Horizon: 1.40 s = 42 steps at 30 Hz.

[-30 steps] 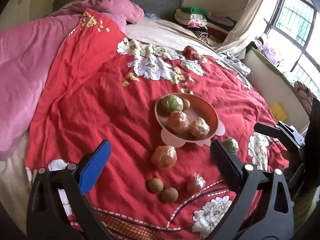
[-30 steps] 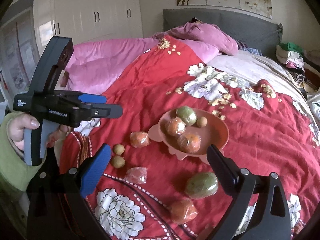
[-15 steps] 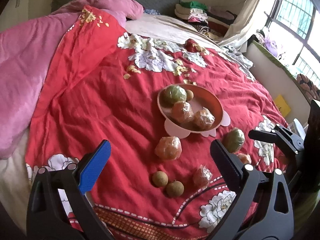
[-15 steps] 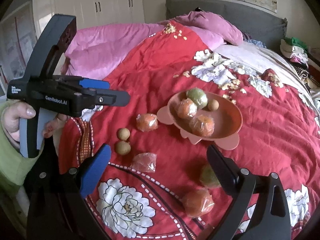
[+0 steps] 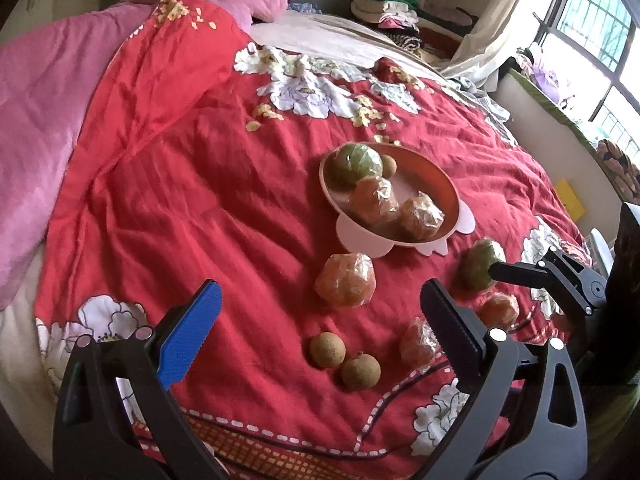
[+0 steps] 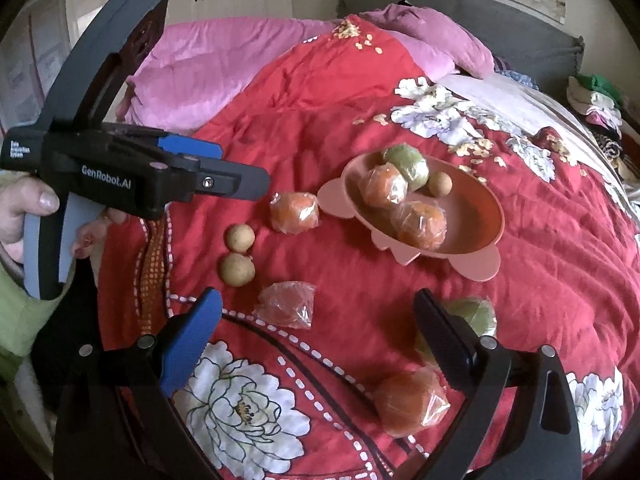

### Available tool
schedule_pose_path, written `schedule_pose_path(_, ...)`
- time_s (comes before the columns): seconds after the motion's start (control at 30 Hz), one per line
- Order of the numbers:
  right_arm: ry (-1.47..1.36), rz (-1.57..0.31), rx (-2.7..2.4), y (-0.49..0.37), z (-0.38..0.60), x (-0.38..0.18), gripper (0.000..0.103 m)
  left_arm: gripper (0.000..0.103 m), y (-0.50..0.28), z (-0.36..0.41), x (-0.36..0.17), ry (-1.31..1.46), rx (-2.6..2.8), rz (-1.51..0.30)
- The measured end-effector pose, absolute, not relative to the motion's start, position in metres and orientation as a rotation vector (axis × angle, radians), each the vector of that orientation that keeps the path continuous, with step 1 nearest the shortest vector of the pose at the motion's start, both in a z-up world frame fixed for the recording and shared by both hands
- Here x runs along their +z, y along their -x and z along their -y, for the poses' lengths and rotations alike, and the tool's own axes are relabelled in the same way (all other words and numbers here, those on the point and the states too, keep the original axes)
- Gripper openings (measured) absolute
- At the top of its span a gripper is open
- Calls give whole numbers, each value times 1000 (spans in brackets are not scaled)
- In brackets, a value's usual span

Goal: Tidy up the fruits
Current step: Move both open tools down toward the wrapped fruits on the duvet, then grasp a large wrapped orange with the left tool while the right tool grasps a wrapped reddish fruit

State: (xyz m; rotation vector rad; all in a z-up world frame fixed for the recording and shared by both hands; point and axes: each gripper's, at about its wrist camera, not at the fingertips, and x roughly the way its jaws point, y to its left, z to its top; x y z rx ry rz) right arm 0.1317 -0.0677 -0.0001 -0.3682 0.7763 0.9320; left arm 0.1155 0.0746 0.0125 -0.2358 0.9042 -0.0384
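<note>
So far the pink bowl (image 5: 448, 184) holds four fruits while six lie loose beside it, and both the left gripper (image 5: 320, 332) and right gripper (image 6: 316, 332) hover spread and empty.

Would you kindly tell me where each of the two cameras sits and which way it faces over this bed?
Left wrist view: on the left gripper, facing along its open fingers over the red quilt toward the pink bowl and window; the right gripper shows at its right edge.
Right wrist view: on the right gripper, facing the bowl and headboard; the left gripper, a hand and a green sleeve show at left.
Shared: the bowl, two small brown fruits and the wrapped fruits.
</note>
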Motion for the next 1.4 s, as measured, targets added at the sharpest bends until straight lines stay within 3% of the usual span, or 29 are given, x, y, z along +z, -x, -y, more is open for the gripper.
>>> schedule_pose_path(0.13, 387, -789, 930, -132, 63, -8, 93, 93, -118, -77, 6, 244, -40, -917)
schedule_pose_path(0.2, 402, -791, 933, -131, 60, -11, 82, 93, -119, -77, 2, 247, -42, -923)
schedule_pose_path(0.3, 421, -807, 943, -129, 55, -18, 78, 93, -121, -78, -3, 252, -45, -934)
schedule_pose_path(0.4, 427, -819, 946, -130, 52, -24, 64, 93, -122, -79, -7, 257, -48, -940)
schedule_pose_path(0.63, 413, -836, 964, -132, 46, -35, 50, 93, -126, -78, -12, 265, -70, -939)
schedule_pose_path(0.8, 381, -840, 991, -134, 47, -36, 35, 80, -129, -74, -14, 260, -85, -942)
schedule_pose_path(0.97, 364, -845, 1009, -135, 51, -33, 34, 60, -136, -67, -20, 248, -110, -961)
schedule_pose_path(1.13, 350, -843, 1000, -140, 59, -29, 34, 54, -144, -61, -25, 227, -117, -971)
schedule_pose_path(1.3, 323, -837, 991, -145, 66, -26, 34, 34, -151, -56, -29, 203, -113, -978)
schedule_pose_path(1.4, 315, -838, 987, -147, 68, -24, 34, 33, -151, -54, -30, 187, -118, -980)
